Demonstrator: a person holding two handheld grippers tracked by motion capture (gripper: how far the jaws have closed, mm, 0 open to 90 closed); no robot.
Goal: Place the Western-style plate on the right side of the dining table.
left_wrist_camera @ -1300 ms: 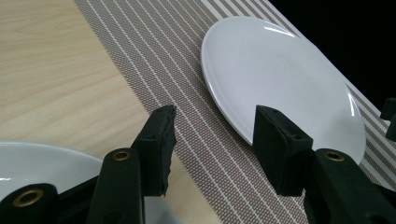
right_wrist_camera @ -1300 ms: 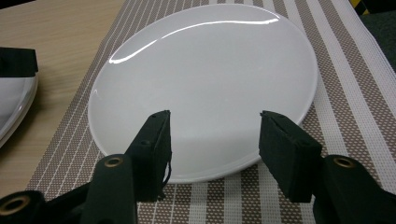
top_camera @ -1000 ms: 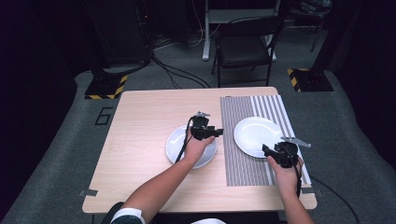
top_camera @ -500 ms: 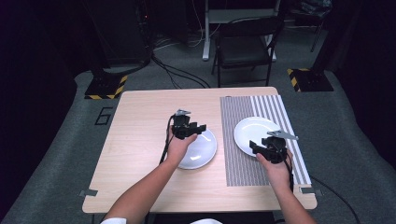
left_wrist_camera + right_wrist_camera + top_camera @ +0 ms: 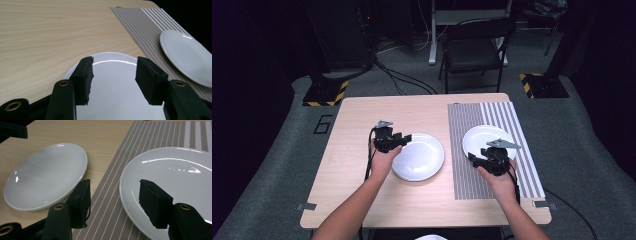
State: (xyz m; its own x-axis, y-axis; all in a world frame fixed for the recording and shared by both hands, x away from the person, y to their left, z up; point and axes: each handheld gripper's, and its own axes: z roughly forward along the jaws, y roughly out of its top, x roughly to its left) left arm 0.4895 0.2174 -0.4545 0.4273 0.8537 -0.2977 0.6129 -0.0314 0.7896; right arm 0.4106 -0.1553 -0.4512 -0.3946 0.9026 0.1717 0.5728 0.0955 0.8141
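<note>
A dark room surrounds a light wooden table (image 5: 362, 175); beyond its far edge, at twelve o'clock in the high view, a black folding chair (image 5: 474, 50) stands on grey carpet, with black cables (image 5: 399, 82) trailing over the floor at about eleven o'clock. A grey striped placemat (image 5: 467, 150) covers the right part of the tabletop.

Two white plates lie here. The left plate (image 5: 418, 156) rests on bare wood near the table's middle, just beside the placemat's left edge without overlapping it. The right plate (image 5: 488, 141) sits on the placemat, at about three o'clock from the left plate and near it but apart.

The left gripper (image 5: 404, 138) hovers at the left plate's ten o'clock rim. In the left gripper view its jaws stand apart and released, with nothing between the pads (image 5: 83, 80); the left plate (image 5: 117, 90) shows below and beyond them, and the right plate (image 5: 185, 57) lies at two o'clock on the placemat (image 5: 147, 27).

The right gripper (image 5: 476, 159) is at the right plate's seven o'clock edge. In the right gripper view its jaws are likewise parted and grip nothing: one pad (image 5: 82, 206) hangs over the placemat (image 5: 107, 207) in the gap between the plates, the other over the right plate (image 5: 175, 172). The left plate (image 5: 47, 175) lies at ten o'clock in that view.
</note>
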